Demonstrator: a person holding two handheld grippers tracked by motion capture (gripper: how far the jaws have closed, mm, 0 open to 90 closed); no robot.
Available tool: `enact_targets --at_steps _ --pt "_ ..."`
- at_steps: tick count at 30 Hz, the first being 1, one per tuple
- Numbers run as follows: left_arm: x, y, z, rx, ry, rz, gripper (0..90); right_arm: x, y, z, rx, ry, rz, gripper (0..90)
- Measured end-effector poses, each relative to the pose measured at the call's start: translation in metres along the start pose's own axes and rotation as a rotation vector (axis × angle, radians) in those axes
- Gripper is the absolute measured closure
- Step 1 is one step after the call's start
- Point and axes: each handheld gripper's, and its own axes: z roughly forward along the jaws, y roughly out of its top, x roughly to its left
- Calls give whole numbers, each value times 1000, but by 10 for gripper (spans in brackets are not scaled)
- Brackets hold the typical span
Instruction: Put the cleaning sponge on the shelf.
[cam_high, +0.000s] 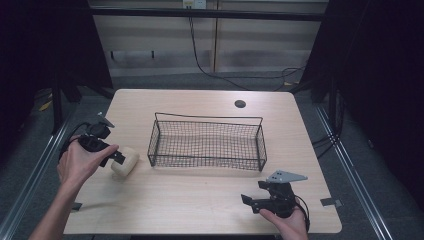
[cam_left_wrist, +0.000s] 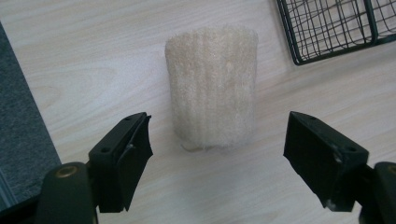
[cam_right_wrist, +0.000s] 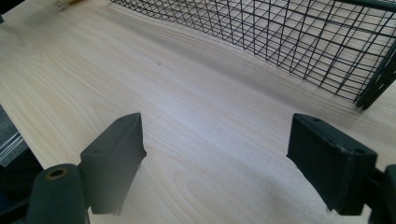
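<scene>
Left gripper facing lengthwise sponge

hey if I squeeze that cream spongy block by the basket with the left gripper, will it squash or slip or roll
The cream ribbed foam-like block looks porous and soft, so it will probably compress between the open jaws of the left hand-held gripper. Its fuzzy surface should grip, not slip. It seems light for its size. Its rounded edges might let it roll if nudged.
</scene>
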Motion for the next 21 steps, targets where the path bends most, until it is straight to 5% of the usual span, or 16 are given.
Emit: enact_targets --at_steps 13,21 --pt "-4 13 19 78 8 27 182 0 0 0 2 5 0 183" --pt "-6 16 32 85 5 23 182 0 0 1 9 5 -4 182"
